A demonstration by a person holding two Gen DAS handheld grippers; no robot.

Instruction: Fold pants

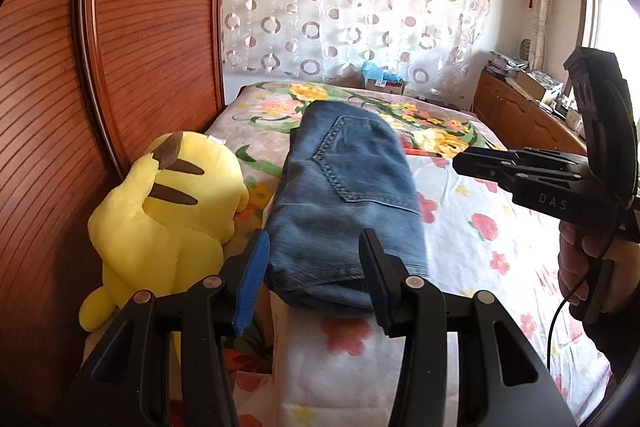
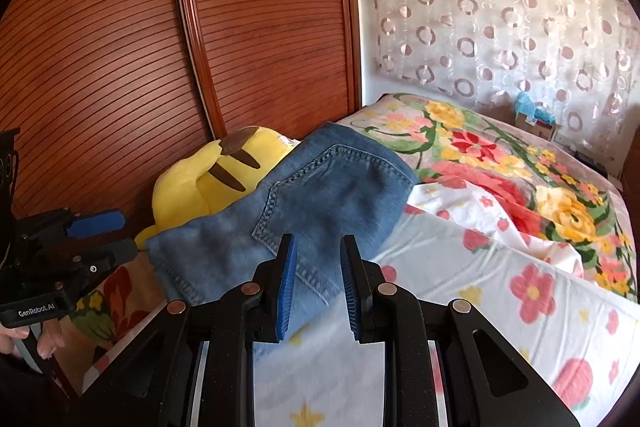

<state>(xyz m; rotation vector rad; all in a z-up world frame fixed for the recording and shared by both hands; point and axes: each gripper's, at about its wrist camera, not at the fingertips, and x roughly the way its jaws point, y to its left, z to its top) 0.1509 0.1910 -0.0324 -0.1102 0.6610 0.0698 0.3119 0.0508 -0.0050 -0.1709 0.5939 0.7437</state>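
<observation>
Blue denim pants (image 1: 340, 187) lie folded into a compact stack on the bed, back pocket facing up, also seen in the right wrist view (image 2: 320, 195). My left gripper (image 1: 316, 247) hovers at the stack's near end with its jaws open; the pads stand clear of the cloth on either side. From the right wrist view the left gripper (image 2: 124, 237) sits at the stack's left end. My right gripper (image 2: 319, 243) is narrowly open with nothing between its pads, just off the stack's near edge. In the left wrist view the right gripper (image 1: 460, 159) hangs above the bed, right of the pants.
A yellow plush toy (image 1: 168, 211) leans against the wooden wardrobe door (image 1: 140, 47), touching the pants' left side. The floral bedsheet (image 1: 480, 227) spreads to the right. A wooden cabinet (image 1: 520, 115) stands beyond the bed. A person's hand (image 1: 576, 259) grips the right handle.
</observation>
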